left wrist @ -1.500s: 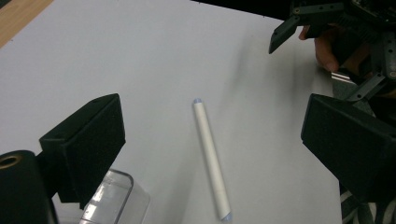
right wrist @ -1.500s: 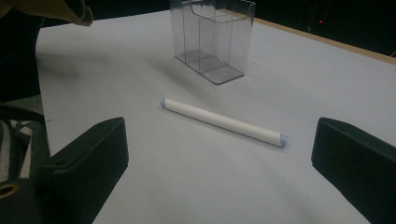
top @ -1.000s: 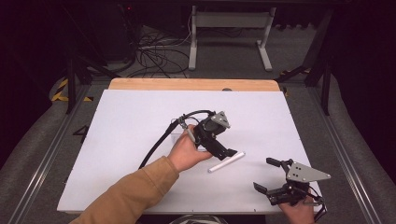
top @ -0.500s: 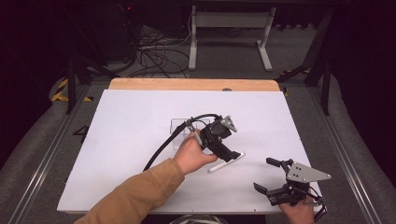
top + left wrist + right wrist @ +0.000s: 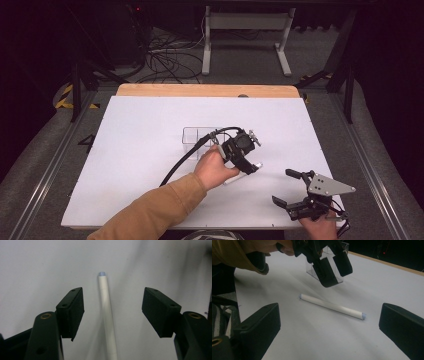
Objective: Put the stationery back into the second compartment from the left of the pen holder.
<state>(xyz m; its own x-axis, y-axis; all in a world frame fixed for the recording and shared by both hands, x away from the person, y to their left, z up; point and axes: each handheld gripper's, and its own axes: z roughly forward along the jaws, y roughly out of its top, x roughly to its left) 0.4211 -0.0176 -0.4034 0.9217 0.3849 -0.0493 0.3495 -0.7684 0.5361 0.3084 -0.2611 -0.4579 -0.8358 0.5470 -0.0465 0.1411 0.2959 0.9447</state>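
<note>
White paper tube lying flat on table

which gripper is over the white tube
The left gripper: its jaws straddle the white tube without touching it, having just been closing. The right gripper sits apart, open.

We see a white desk with a bare wooden strip along its far edge. On the white surface, near the middle, stands a small clear plastic box with an inner divider, upright and open on top. Beyond the desk, on the grey carpeted floor, lies a tangle of black cables, beside a white metal stand. Yellow-and-black striped tape marks the floor at the left.
</note>
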